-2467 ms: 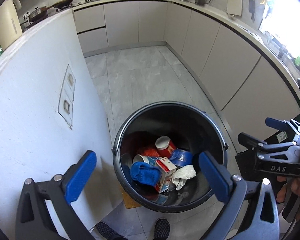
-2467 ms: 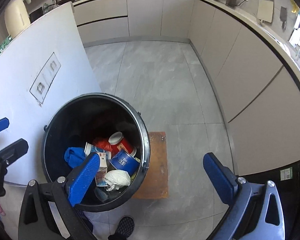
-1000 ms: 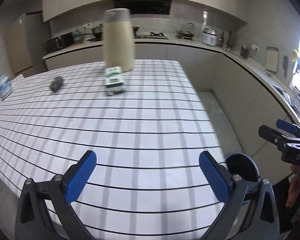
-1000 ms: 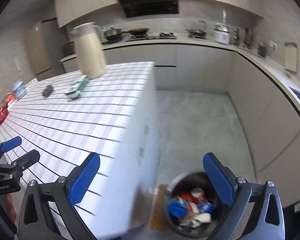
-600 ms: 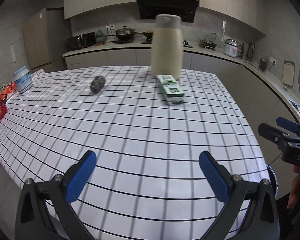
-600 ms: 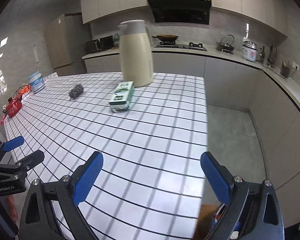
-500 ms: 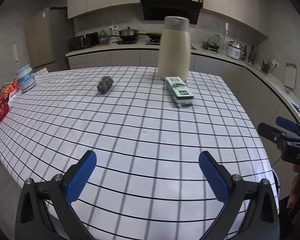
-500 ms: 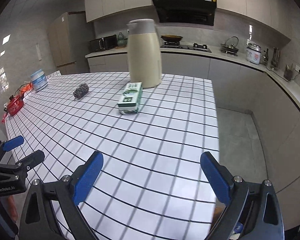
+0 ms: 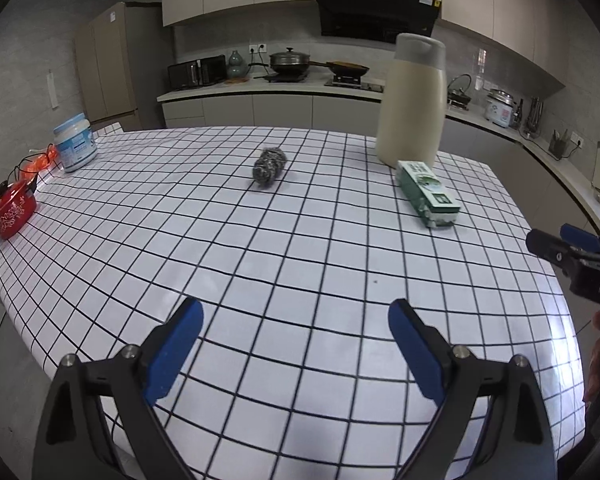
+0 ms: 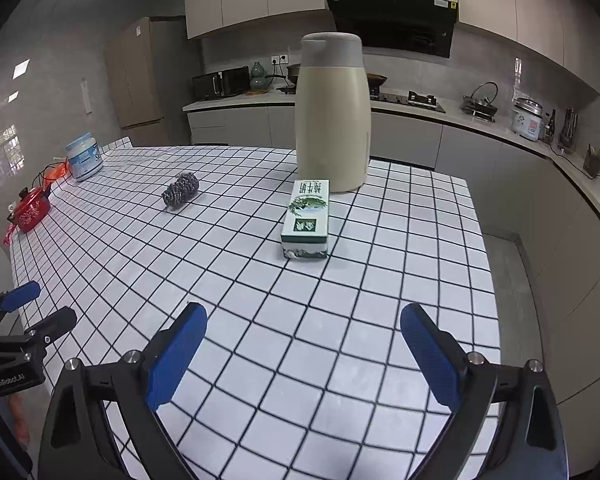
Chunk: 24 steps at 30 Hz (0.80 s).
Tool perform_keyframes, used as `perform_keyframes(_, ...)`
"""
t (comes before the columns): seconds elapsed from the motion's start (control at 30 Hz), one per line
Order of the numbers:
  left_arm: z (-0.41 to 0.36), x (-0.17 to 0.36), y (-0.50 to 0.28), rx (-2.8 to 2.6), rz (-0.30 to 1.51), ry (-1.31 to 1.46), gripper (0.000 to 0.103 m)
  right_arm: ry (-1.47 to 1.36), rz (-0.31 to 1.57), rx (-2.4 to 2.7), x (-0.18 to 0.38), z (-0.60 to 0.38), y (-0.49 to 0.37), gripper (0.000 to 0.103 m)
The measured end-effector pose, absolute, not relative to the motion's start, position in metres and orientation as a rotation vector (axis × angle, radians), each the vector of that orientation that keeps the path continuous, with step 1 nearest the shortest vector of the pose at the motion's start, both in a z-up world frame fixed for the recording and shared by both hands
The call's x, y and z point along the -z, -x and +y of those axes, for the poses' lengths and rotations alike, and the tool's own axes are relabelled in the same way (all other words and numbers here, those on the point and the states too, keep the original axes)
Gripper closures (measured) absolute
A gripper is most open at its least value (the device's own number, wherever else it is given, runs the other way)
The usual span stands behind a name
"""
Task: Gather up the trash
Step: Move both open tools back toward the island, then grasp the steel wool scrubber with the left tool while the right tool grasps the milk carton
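A green and white carton (image 9: 427, 193) (image 10: 307, 218) lies flat on the checked tablecloth (image 9: 260, 280) (image 10: 340, 280), in front of a tall cream jug (image 9: 413, 101) (image 10: 333, 112). A grey steel scouring ball (image 9: 270, 163) (image 10: 180, 191) rests further left. My left gripper (image 9: 294, 334) hovers over the near part of the table, its jaws closing slowly with nothing between them. My right gripper (image 10: 303, 338) hangs open and empty, the carton straight ahead of it. Each gripper's blue-tipped fingers show at the edge of the other's view.
A small red pot (image 9: 12, 208) (image 10: 31, 205) and a white tub with a blue label (image 9: 75, 147) (image 10: 85, 157) stand at the table's far left edge. Kitchen counters with a hob and rice cooker (image 10: 527, 121) run behind. The table's right edge drops to the floor.
Both views have swung up from the black bin full of trash on the floor to the tabletop. The carton, scouring ball and jug have come nearer. The left blue pads stand slightly closer together.
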State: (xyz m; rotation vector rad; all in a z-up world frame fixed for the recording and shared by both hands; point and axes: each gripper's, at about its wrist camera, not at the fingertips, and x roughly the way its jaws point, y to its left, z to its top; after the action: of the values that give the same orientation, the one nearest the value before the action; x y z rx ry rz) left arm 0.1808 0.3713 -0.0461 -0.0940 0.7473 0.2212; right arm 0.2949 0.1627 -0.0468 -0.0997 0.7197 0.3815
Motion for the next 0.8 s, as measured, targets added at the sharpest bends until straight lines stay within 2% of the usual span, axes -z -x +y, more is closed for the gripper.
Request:
perform_keyframes(0.13,0.392,0.052,-0.205,-0.238,0.761,0.114,0.001,0.099,0.724,-0.378,0.052,0.180,-0.320,0.004)
perform_keyframes(0.47,0.429,0.079,-0.300,-0.202,0.801,0.108,0.001,0.101,0.762,-0.373,0.077,0.212,-0.405,0.004)
perform_keyframes(0.53,0.437,0.083,-0.320,-0.199,0.804,0.107,0.001,0.104,0.778,-0.371,0.083,0.219,-0.423,0.009)
perform_keyframes(0.63,0.446,0.088,-0.345,-0.189,0.807,0.105,0.002,0.098,0.809,-0.369,0.094,0.227,-0.451,0.015)
perform_keyframes(0.8,0.456,0.098,-0.383,-0.159,0.835,0.111,0.011,0.097,0.848,-0.365,0.110,0.238,-0.488,0.018)
